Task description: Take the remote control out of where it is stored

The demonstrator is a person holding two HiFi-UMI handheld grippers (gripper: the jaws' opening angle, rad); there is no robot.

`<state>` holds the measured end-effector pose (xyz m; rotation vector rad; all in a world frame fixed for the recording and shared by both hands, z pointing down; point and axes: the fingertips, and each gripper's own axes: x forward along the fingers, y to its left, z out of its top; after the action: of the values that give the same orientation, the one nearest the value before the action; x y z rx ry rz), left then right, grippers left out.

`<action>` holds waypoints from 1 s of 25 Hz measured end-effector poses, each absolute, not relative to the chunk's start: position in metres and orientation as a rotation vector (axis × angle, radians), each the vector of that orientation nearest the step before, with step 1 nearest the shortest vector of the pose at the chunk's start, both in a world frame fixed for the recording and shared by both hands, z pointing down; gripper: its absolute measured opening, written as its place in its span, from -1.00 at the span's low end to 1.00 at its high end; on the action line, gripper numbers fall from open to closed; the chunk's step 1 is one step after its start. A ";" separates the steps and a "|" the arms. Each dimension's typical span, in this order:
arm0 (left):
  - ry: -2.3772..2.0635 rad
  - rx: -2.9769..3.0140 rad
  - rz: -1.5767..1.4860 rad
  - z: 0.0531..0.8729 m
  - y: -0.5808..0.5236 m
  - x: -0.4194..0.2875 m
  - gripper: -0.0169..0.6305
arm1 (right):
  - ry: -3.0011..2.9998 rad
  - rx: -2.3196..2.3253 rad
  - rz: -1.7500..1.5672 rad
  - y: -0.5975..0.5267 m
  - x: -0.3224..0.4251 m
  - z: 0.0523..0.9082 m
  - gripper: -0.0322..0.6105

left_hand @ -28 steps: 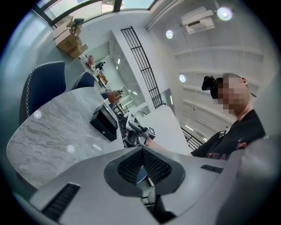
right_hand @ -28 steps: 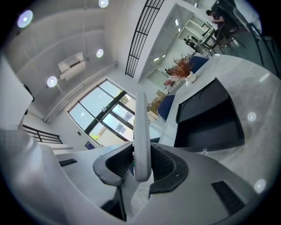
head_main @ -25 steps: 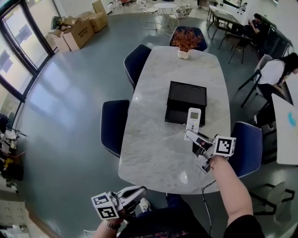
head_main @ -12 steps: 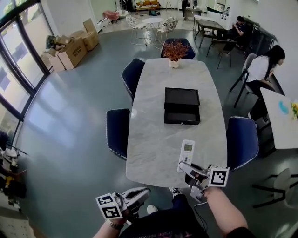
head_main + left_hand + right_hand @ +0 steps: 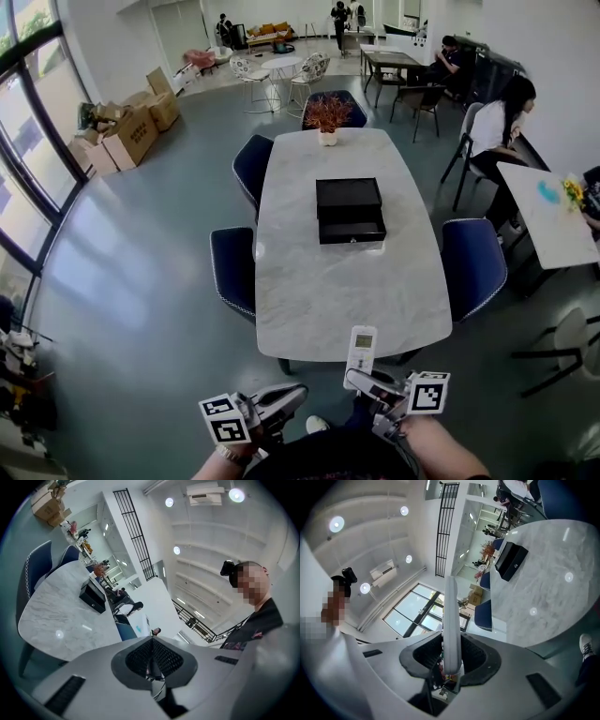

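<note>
Your right gripper (image 5: 364, 379) pinches the white remote (image 5: 361, 348) by its lower end and holds it upright in the air at the near edge of the marble tabletop (image 5: 323, 286), well apart from the black box (image 5: 350, 210) at the tabletop's middle. Your left gripper (image 5: 292, 392), jaws pressed together on nothing, hangs beside it, off the tabletop.
</note>
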<state>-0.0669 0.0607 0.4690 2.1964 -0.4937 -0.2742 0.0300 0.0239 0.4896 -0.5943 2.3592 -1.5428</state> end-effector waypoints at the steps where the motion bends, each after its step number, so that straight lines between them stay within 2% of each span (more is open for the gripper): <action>1: -0.487 2.193 -0.274 0.470 0.067 -0.066 -0.93 | 2.355 -0.597 -1.544 0.034 0.029 0.490 -0.54; 12: -0.434 2.176 -0.275 0.477 0.111 -0.062 -0.93 | 2.369 -0.523 -1.557 0.110 0.006 0.478 -0.54; 25: -0.417 2.197 -0.270 0.475 0.121 -0.049 -0.93 | 2.421 -0.503 -1.527 0.129 0.010 0.478 -0.54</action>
<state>-0.0491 0.1209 0.4751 2.1975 -0.4174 -0.2704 0.0103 0.1286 0.4782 -0.5030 2.4212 -1.5266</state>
